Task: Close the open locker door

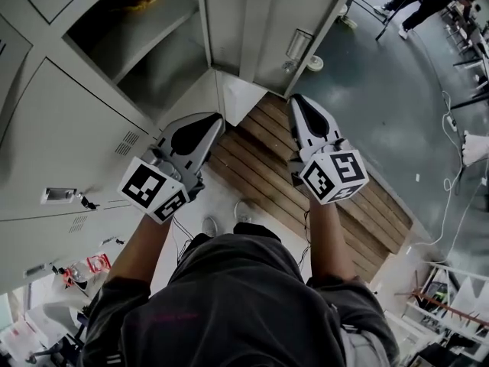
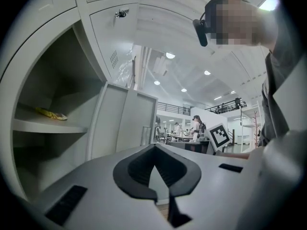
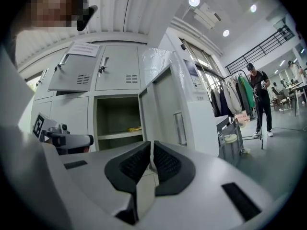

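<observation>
The locker door (image 1: 267, 29) stands just ahead of my right claw (image 1: 299, 99), grey, swung wide; that claw and my left claw (image 1: 218, 118) are closed, empty.

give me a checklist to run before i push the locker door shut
1. Door stands open, in plain view: ok.
2. Yellow item lies well back on the shelf, not sticking out: ok.
3. Left gripper and right gripper shut and empty: ok.
4. A gripper set against the door: not ok, both are short of it.
5. Door will latch once pushed: cannot tell.
</observation>
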The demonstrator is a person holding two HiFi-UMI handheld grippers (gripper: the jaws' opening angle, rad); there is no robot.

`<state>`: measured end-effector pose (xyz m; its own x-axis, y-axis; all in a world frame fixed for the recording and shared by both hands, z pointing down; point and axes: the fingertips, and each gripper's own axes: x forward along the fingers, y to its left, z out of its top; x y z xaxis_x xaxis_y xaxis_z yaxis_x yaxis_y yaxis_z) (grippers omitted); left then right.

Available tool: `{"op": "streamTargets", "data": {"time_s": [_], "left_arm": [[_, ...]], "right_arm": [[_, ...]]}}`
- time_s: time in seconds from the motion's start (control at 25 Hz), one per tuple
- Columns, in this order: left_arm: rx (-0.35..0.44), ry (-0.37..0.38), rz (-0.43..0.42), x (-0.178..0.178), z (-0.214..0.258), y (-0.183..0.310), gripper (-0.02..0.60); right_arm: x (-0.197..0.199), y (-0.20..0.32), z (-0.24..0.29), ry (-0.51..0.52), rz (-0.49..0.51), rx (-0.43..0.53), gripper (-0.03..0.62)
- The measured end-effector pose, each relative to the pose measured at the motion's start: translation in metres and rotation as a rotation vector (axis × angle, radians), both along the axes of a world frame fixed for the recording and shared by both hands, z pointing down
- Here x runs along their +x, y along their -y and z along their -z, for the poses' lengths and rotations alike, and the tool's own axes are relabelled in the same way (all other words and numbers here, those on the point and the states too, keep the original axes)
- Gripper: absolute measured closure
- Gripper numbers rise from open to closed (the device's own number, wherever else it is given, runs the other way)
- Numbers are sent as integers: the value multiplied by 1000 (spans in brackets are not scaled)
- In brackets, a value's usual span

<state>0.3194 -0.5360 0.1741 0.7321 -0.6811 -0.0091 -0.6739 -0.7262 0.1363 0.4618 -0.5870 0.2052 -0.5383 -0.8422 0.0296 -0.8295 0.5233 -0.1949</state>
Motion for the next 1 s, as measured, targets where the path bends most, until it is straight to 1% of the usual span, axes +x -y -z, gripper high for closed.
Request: {"op": "streamTargets", "data": {"time_s": [0.4, 0.72, 1.0], "left_arm": [[-11, 11, 44, 9, -7, 37, 571], [-22, 14, 62, 18, -14, 53, 571], [-28, 13, 88, 19, -15, 62, 571]], "right_arm": [[23, 52, -8, 3, -9, -11, 563], [34, 80, -16, -1, -13, -25, 497], [38, 97, -14, 5, -8, -22, 477]]}}
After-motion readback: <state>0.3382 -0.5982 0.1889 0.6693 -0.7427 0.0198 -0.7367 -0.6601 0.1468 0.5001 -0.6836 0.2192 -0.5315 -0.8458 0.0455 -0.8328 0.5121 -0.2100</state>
